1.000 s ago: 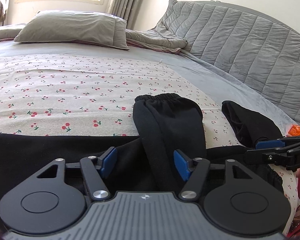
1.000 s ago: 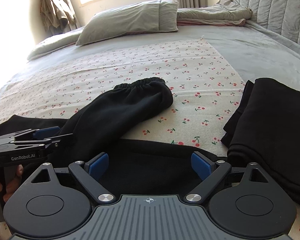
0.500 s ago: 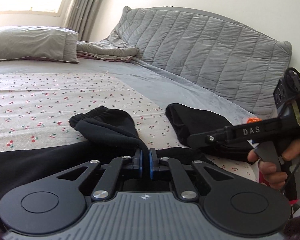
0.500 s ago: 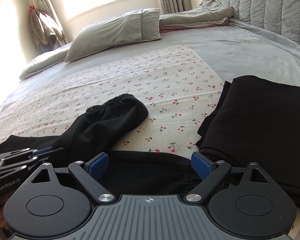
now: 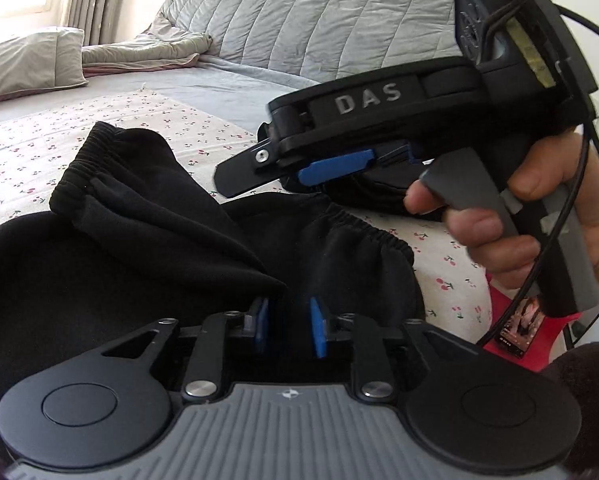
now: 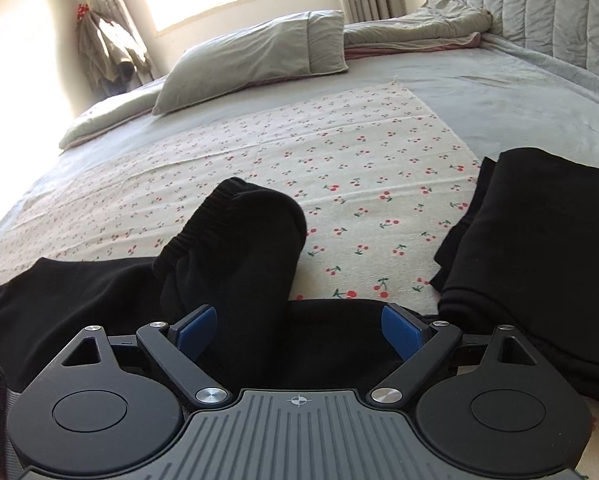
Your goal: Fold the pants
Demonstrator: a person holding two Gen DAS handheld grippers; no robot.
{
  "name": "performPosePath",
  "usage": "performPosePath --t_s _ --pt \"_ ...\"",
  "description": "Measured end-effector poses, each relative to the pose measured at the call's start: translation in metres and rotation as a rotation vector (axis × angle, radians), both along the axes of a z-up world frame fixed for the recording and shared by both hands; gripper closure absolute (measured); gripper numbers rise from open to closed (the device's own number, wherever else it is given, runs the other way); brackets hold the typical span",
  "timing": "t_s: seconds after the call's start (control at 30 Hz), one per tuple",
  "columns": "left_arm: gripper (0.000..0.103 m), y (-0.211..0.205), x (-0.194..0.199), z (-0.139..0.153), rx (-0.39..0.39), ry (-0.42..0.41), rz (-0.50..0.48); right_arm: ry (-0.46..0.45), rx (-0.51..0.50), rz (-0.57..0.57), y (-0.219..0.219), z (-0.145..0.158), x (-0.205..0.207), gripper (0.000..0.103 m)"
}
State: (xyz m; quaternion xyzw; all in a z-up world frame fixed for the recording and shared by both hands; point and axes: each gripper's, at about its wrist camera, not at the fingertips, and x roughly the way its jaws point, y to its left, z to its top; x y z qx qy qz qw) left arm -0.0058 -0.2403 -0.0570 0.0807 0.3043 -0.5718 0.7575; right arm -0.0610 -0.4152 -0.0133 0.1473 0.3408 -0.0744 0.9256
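Pants (image 5: 147,236), soft black fleece with ribbed cuffs, lie between opening left gripper (image 5: 287,330) pads; right gripper (image 6: 299,332) spread wide at two o'clock.

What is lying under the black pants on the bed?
Under the black pants lies the cherry-print cloth, over a grey sheet. What the pants themselves cover cannot be seen.

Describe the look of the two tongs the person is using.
Both tongs are black with blue pads and a ribbed grey base flanked by two round black discs. The left tongs show this up close. The right tongs, seen side-on, carry raised "DAS" lettering, a grey pistol handle and trigger, and black cables trailing from the back.
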Motion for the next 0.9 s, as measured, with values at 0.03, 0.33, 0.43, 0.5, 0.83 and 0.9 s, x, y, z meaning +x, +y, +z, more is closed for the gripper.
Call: performPosePath --t_s 0.03,0.33,0.43,0.5,0.83,0.9 --pt "0.059 0.006 -0.003 0.003 0.001 -0.017 -0.002 -0.004 -0.008 0.013 0.005 0.0 0.003 0.012" --pt "0.034 0.066 -0.009 0.016 0.083 -0.217 0.035 -0.044 -0.082 0.121 0.048 -0.004 0.036 0.017" --pt "0.034 0.086 0.0 0.014 0.084 -0.205 0.074 -0.032 -0.147 0.147 0.067 -0.012 0.053 0.019" --pt "0.034 0.093 0.004 0.013 0.08 -0.196 0.089 -0.016 -0.212 0.146 0.078 -0.02 0.063 0.026" --pt "0.035 0.102 -0.001 0.008 0.105 -0.23 0.044 -0.147 -0.154 -0.115 0.03 0.01 0.026 0.09" --pt "0.036 0.102 -0.003 0.006 0.113 -0.24 0.038 -0.162 -0.092 -0.169 0.008 0.013 0.008 0.09"
